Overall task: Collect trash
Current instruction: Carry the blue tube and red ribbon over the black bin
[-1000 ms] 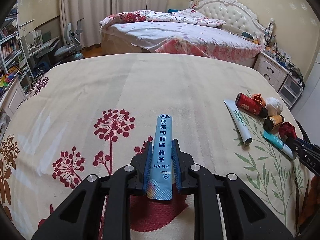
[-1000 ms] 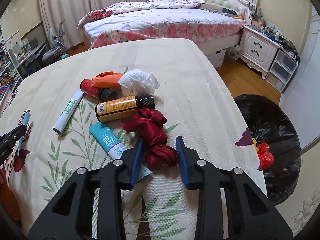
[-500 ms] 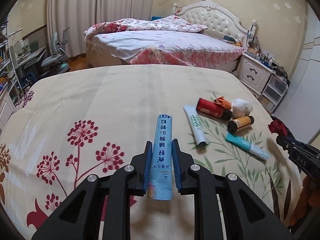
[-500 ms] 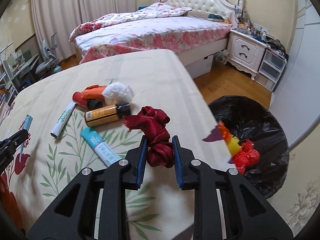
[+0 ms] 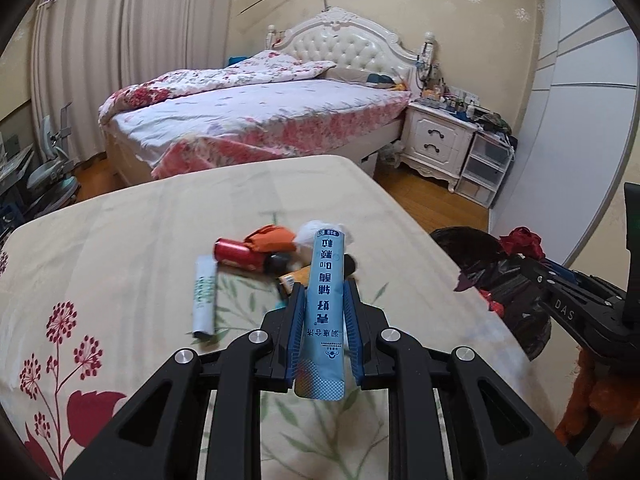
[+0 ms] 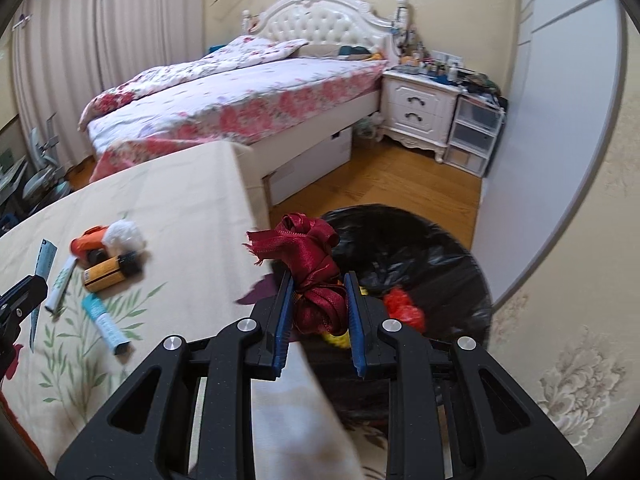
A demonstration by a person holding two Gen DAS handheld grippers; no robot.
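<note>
My left gripper [image 5: 323,300] is shut on a light blue tube [image 5: 325,304] and holds it above the table. My right gripper [image 6: 317,286] is shut on a dark red ribbon [image 6: 310,264] and holds it over the rim of the black-lined trash bin [image 6: 436,256]; the ribbon also shows in the left wrist view [image 5: 522,242]. On the table lie a white tube [image 5: 204,294], a red can [image 5: 236,255], an orange wrapper [image 5: 269,238], a white tissue [image 6: 124,233], an amber bottle [image 6: 110,272] and a teal tube [image 6: 105,323].
The table wears a cream floral cloth [image 5: 120,248]. The bin [image 5: 492,276] stands on the wooden floor off the table's right edge and holds red and yellow scraps [image 6: 402,308]. A bed [image 5: 256,120] and a white nightstand [image 5: 436,142] stand behind.
My right gripper has lifted the red ribbon off the table and carried it right, over the bin. My left gripper has swung right with the blue tube toward the trash pile.
</note>
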